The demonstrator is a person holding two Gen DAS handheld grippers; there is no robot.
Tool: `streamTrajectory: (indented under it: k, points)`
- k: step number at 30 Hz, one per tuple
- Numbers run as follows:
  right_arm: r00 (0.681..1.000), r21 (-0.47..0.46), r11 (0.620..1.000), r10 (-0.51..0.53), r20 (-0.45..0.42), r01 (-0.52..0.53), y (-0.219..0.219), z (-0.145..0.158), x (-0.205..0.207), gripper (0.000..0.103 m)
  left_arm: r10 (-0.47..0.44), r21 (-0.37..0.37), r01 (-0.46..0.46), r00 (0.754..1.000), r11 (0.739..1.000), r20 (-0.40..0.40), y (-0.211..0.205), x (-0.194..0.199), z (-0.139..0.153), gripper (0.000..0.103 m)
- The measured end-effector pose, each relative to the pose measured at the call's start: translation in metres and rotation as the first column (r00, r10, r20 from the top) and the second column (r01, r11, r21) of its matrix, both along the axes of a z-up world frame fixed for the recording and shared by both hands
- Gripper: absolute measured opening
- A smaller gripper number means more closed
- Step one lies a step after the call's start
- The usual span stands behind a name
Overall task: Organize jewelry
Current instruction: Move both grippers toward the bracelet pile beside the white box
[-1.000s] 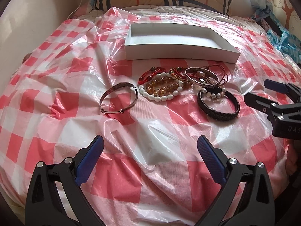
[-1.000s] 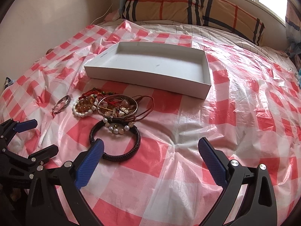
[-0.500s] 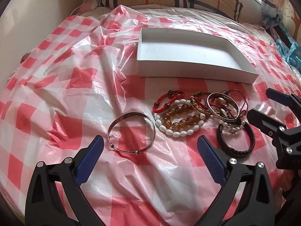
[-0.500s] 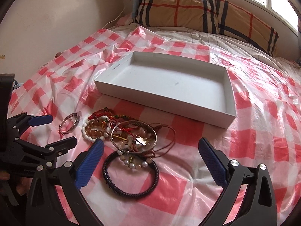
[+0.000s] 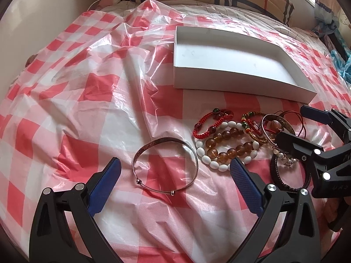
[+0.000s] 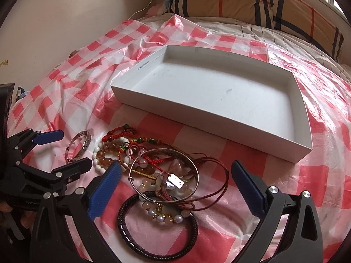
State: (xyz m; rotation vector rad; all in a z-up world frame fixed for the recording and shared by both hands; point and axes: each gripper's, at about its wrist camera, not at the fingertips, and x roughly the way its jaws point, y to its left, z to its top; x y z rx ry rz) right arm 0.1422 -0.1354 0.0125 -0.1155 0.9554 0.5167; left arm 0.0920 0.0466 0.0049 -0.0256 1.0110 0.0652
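A plain silver bangle [image 5: 166, 140] lies on the checked sheet between the open fingers of my left gripper [image 5: 174, 175]. To its right is a pile: a red cord bracelet [image 5: 204, 131], a white bead bracelet [image 5: 214, 165] and an amber bead bracelet [image 5: 226, 153]. My right gripper [image 6: 175, 175] is open above a second silver bangle [image 6: 164, 151] carrying a small tag. A black braided bracelet [image 6: 122, 225] lies near that bangle. The empty white box [image 6: 197, 118] sits behind the pile. Each gripper shows in the other's view: right gripper [image 5: 298, 127], left gripper [image 6: 75, 150].
A crinkled red-and-white checked plastic sheet [image 5: 87, 109] covers the bed. Plaid pillows [image 6: 241, 2] lie at the head, and a beige wall [image 6: 54, 22] runs along the left. Blue fabric [image 5: 342, 61] lies at the bed's right edge.
Both grippers moved forward and down toward the jewelry. The plain bangle now sits between my left fingers, and the pile is close under my right gripper. Nothing was grasped.
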Motion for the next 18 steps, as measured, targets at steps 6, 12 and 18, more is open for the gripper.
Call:
streamTrajectory:
  k: [6,12,18]
  points:
    - [0.999,-0.056,0.998,0.038,0.008,-0.038,0.011,-0.008,-0.005,0.096,0.007,0.034,-0.006,1.000,0.999,-0.013,-0.003,0.001,-0.005,0.095]
    - [0.999,-0.048,0.998,0.033,0.015,-0.033,0.007,-0.006,-0.005,0.096,-0.006,0.055,0.006,1.000,0.998,-0.006,-0.007,0.001,-0.004,0.095]
    - [0.999,-0.046,0.998,0.034,0.005,-0.034,0.009,-0.009,-0.003,0.096,-0.006,0.089,0.007,1.000,0.996,-0.013,-0.011,0.000,-0.005,0.095]
